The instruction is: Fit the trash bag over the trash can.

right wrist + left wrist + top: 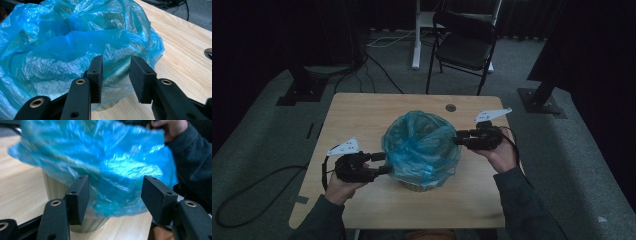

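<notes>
Nearest you, the pale rectangular wooden table (362, 115) carries a small beige bin (53, 188) under a crinkled blue plastic liner bag (422, 145), midway between your hands. Your left gripper (382, 162) gapes wide around its draped edge, unpinched; your right gripper (460, 138) stands half-open at the opposite rim.

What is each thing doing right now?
blue bag: draped over the bin's rim, crumpled, hanging down outside.
bin: upright on the table, lined.
left gripper: open, bag film between the jaws, not pinched.
right gripper: open, at the bag's edge.
folding chair: unfolded, empty.
</notes>
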Tool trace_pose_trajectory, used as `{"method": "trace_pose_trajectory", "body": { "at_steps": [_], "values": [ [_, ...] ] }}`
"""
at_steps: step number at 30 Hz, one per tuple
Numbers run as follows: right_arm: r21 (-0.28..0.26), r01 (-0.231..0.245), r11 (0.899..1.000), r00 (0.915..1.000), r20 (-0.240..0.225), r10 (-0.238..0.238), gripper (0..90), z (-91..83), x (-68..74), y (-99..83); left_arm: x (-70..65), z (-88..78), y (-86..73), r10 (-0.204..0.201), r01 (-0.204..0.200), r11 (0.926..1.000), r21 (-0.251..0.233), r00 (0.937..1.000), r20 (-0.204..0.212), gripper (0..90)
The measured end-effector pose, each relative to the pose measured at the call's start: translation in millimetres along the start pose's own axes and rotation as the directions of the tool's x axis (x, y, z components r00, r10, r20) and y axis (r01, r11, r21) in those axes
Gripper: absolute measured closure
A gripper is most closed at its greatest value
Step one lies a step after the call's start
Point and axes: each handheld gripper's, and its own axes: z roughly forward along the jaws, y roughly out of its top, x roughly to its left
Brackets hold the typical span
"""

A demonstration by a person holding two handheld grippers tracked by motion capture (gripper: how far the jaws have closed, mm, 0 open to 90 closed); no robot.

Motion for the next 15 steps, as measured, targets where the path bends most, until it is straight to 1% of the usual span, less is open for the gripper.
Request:
{"method": "trace_pose_trajectory", "body": {
  "at_steps": [2,3,4,5,6,7,10,11,12,13,15],
  "values": [
    [-0.004,-0.007,1.000,1.0000,-0.005,0.007,62.6,-0.3,-0.7,-0.9,0.4,5.5,-3.4,0.004,-0.004,0.9998,0.017,1.0000,-0.007,47.6],
    [-0.004,-0.007,1.000,1.0000,-0.005,0.007,62.6,-0.3,-0.7,-0.9,0.4,7.2,-3.9,0.007,-0.007,0.9998,0.019,1.0000,-0.006,47.6],
    [-0.005,-0.008,1.000,1.0000,0.000,0.008,62.4,-0.7,-0.5,-1.3,0.0,7.5,-3.4,0.012,-0.012,0.9999,0.012,0.9999,-0.002,54.2],
    [-0.006,-0.009,1.000,1.0000,0.001,0.009,62.4,-0.9,-0.8,-1.4,-0.9,6.9,-2.3,0.020,-0.020,0.9997,0.015,0.9998,-0.009,58.1],
    [-0.006,-0.009,1.000,1.0000,0.001,0.009,62.4,-0.9,-0.8,-1.4,-0.9,6.9,-2.3,0.020,-0.020,0.9997,0.015,0.9998,-0.009,64.4],
    [-0.008,-0.013,1.000,0.9999,-0.002,0.013,62.4,-1.5,-1.5,-1.7,-2.5,6.9,-1.4,0.037,-0.036,0.9988,0.034,0.9985,-0.039,70.2],
    [-0.010,-0.013,1.000,0.9999,-0.002,0.013,62.4,-1.6,-1.4,-2.0,-1.8,7.5,-2.7,0.038,-0.037,0.9983,0.044,0.9987,-0.032,83.2],
    [-0.011,-0.014,1.000,0.9999,-0.003,0.014,62.4,-1.6,-1.4,-2.2,-1.8,7.5,-2.7,0.038,-0.037,0.9983,0.044,0.9987,-0.032,83.2],
    [-0.011,-0.014,1.000,0.9999,-0.003,0.014,62.4,-1.6,-1.4,-2.2,-0.2,8.6,-6.2,0.042,-0.039,0.9970,0.067,0.9984,-0.037,83.2],
    [-0.014,-0.015,1.000,0.9999,-0.004,0.015,62.5,-1.9,-1.5,-2.7,0.8,9.2,-8.7,0.041,-0.038,0.9967,0.072,0.9984,-0.039,86.2],
    [-0.013,-0.015,1.000,0.9999,-0.005,0.015,62.5,-1.9,-1.7,-2.7,3.1,10.3,-14.0,0.043,-0.037,0.9946,0.097,0.9975,-0.056,86.9]
  ]
}}
